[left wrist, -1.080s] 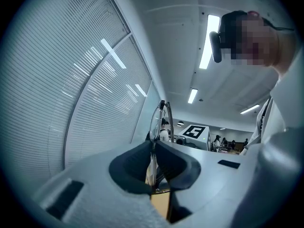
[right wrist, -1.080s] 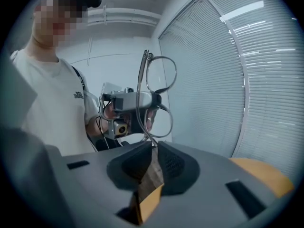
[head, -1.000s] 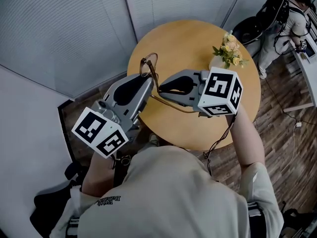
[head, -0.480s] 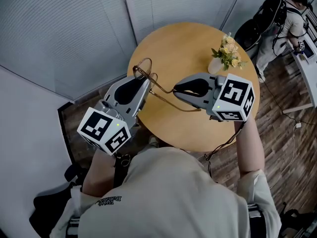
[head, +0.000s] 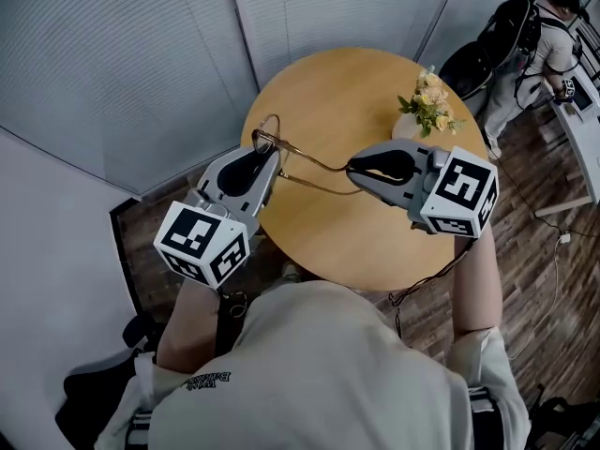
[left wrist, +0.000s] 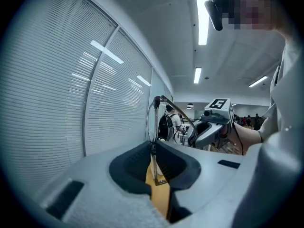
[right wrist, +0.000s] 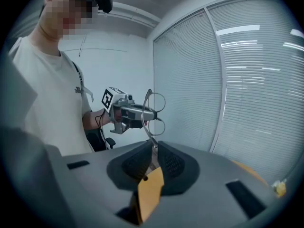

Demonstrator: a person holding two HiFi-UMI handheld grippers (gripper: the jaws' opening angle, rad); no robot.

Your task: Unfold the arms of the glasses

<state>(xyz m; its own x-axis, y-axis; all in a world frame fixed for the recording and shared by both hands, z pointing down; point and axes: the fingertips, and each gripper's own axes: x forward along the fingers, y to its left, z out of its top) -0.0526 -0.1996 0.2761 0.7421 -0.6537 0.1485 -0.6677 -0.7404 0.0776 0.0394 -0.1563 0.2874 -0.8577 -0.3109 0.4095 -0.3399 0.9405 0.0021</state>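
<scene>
Thin wire-rimmed glasses (head: 309, 157) hang in the air over the round wooden table (head: 375, 92), stretched between both grippers. My left gripper (head: 269, 155) is shut on the front frame; in the left gripper view the rim (left wrist: 153, 127) rises upright out of its jaws (left wrist: 153, 151). My right gripper (head: 351, 168) is shut on the tip of one arm, which runs out sideways from the frame. The other arm trails loose below it. In the right gripper view the two lenses (right wrist: 151, 113) stand past my jaws (right wrist: 153, 151), in front of the left gripper (right wrist: 127, 113).
A small vase of yellow flowers (head: 429, 106) stands on the table's far right. Walls with blinds (head: 141, 54) close in behind and to the left. Another person (head: 544, 45) stands at a desk at the far right, over a wooden floor (head: 534, 251).
My right gripper has moved right with the arm tip, swinging that arm away from the frame. My left gripper has sunk a little and rolled, tilting the frame flatter.
</scene>
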